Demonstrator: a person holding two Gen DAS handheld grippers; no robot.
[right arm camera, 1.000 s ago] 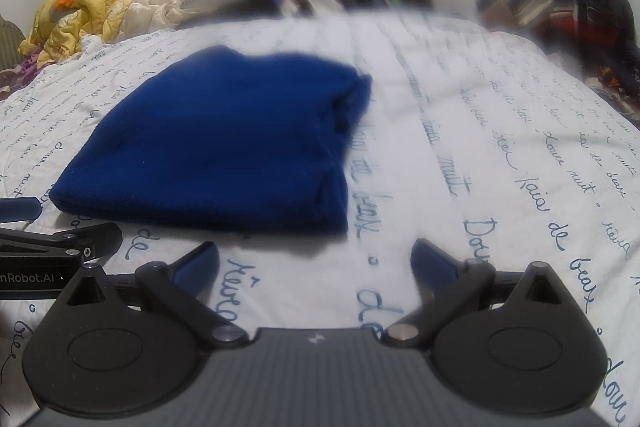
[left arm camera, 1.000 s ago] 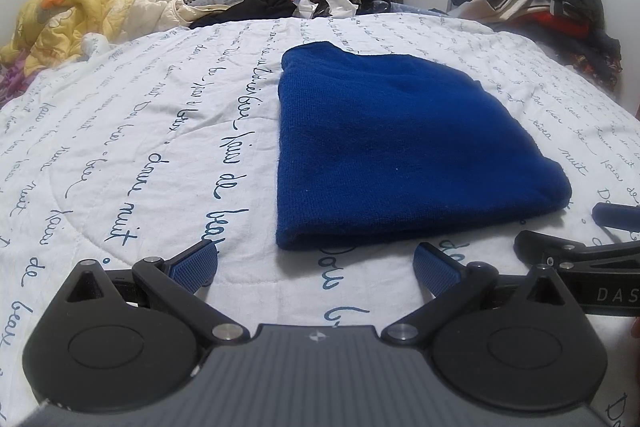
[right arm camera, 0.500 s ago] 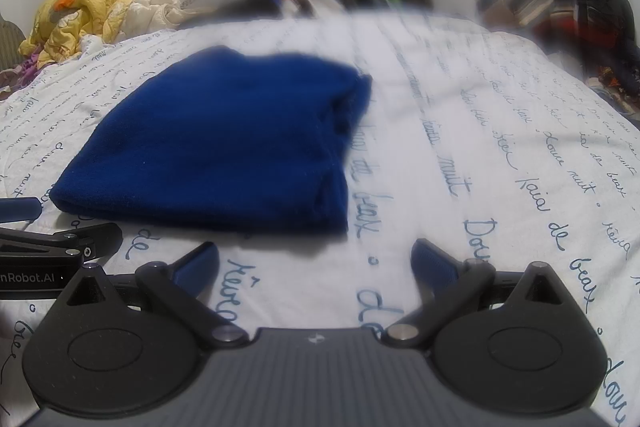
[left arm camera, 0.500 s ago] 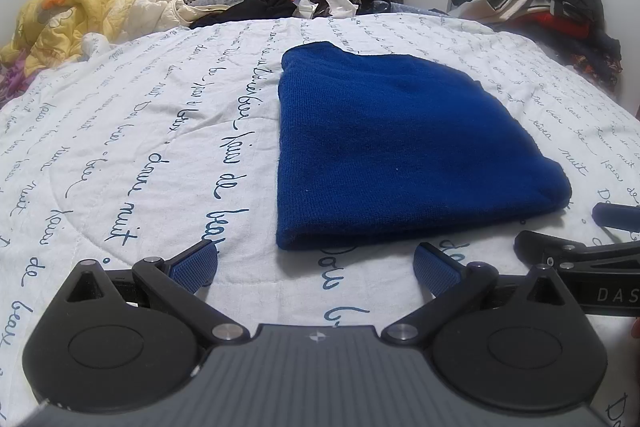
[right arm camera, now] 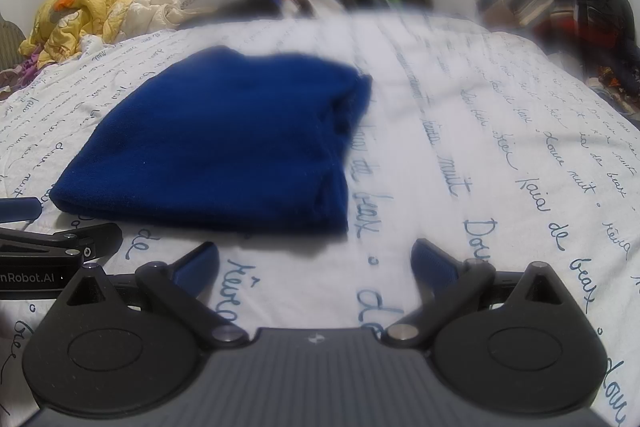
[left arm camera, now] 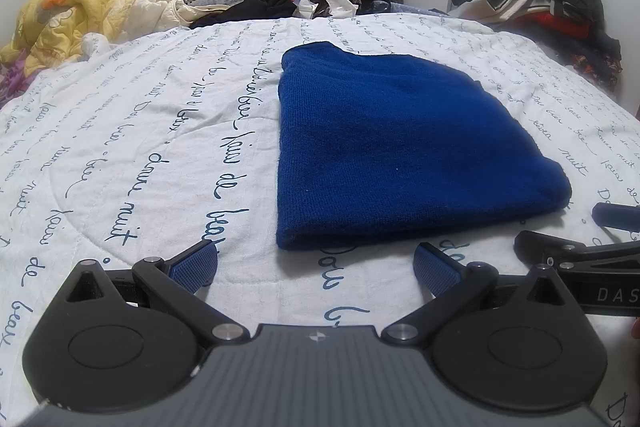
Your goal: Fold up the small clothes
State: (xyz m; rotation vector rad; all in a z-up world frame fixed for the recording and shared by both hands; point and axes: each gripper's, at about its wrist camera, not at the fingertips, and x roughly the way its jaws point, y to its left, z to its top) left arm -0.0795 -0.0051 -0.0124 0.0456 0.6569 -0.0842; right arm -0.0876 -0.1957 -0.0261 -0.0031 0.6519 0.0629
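Looking pretty much folded, the blue knit (left arm camera: 392, 147) sits on the bed (left arm camera: 120, 147) with both left tongs (left arm camera: 316, 263) and right tongs (right arm camera: 316, 261) wide open and empty, so I'd just pinch the near corners evenly if it needs another fold.

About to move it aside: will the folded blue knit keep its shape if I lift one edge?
Probably not: the blue knit looks soft and thick, so it would likely droop. Its layers lie loose along the right side, so they may slide open. Pushed, it may drag on the quilted bedcover.
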